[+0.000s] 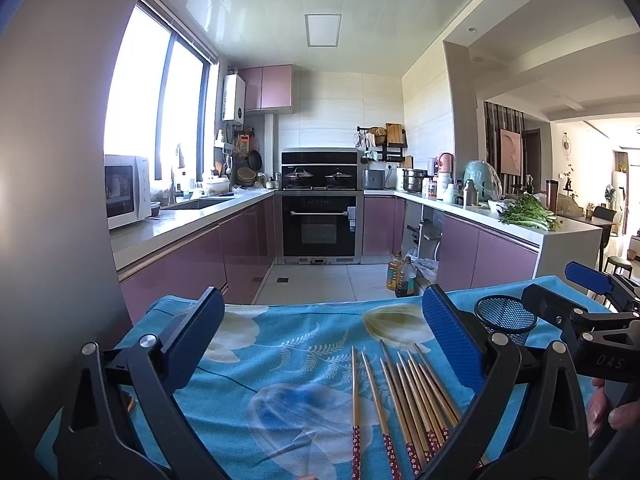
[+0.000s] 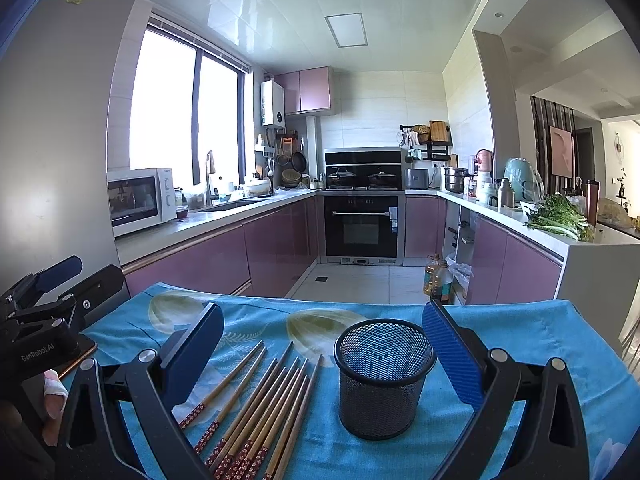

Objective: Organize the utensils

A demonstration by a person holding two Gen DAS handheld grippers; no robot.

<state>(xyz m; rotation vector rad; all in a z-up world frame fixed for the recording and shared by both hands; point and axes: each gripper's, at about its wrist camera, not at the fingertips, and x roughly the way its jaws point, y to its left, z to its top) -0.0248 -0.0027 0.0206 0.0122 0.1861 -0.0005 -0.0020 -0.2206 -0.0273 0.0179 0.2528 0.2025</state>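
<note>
- The chopsticks [image 2: 256,412] lie in a loose row on the blue floral cloth [image 2: 520,332]. In the right wrist view their long axes run from lower left to upper right, with the red flower-patterned ends at the bottom of the frame and the plain tips toward the kitchen.
- In the left wrist view the chopsticks [image 1: 404,404] sit in the lower centre and right, fanning slightly, patterned ends again at the bottom edge.
- The black mesh cup [image 2: 384,376] stands upright on the cloth just right of the chopsticks, apart from them.
- Readable writing: "GenRobot.AI" on the black gripper body at the left edge of the right wrist view; "DAS" on the gripper body at the right edge of the left wrist view.
- The right gripper [image 2: 324,344] is spread wide and holds nothing; the cup stands between its fingers, near the right one, and most chopsticks lie between them too.
- The left gripper [image 1: 320,328] is likewise wide apart and grips nothing; the chopsticks lie between its fingers, toward the right one, and the mesh cup [image 1: 506,314] shows just beyond that finger.
</note>
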